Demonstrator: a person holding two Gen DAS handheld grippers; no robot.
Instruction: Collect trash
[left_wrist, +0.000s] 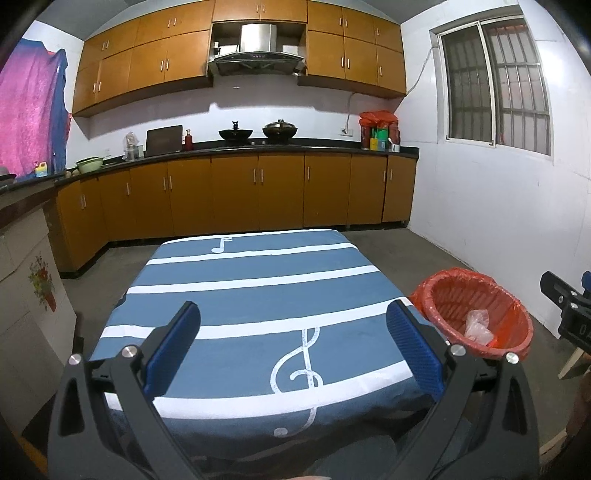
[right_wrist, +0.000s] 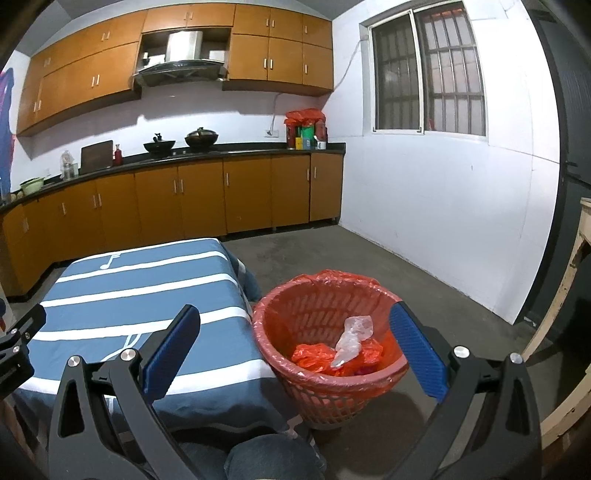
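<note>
Clear plastic scrap lies in the red-lined basket; both hand-held grippers, left and right, gape empty.

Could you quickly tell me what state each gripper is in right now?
Left gripper: open, holding nothing.
Right gripper: open, holding nothing.

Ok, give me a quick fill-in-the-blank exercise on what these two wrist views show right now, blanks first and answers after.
1. The basket is lined with a ____ plastic bag.
2. The crumpled clear plastic lies inside the ____.
3. The left tool and the right tool both have their blue pads spread ____.
4. The blue cloth on the table has white ____ and music notes.

Missing words: red; basket; open; stripes
</note>
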